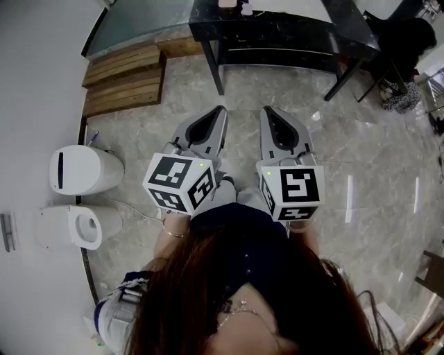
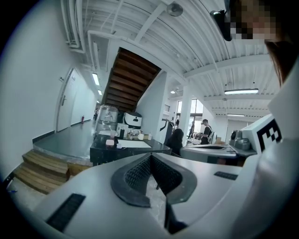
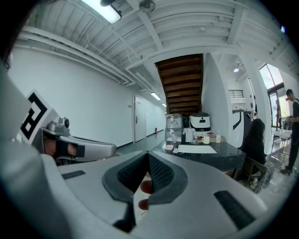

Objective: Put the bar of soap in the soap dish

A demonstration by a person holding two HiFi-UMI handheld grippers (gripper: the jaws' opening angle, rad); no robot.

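Ahead stands a black table [image 1: 277, 31] with a small pink thing [image 1: 227, 3] and a small white thing [image 1: 246, 9] on its far side; they are too small to tell soap from dish. The left gripper view shows them as the pink thing [image 2: 110, 143] and the white thing [image 2: 117, 146]; in the right gripper view the pink thing [image 3: 169, 147] lies on the table's left end. My left gripper [image 1: 220, 109] and right gripper [image 1: 266, 111] are held side by side over the floor, well short of the table. Both are shut with nothing between the pads.
Two white bins [image 1: 84, 170] [image 1: 78, 226] stand by the left wall. Wooden steps [image 1: 125, 75] lie at the table's left. A large water jar [image 2: 106, 122] and a white sheet [image 2: 134, 144] are on the table. A seated person in black [image 3: 255, 135] is at its right.
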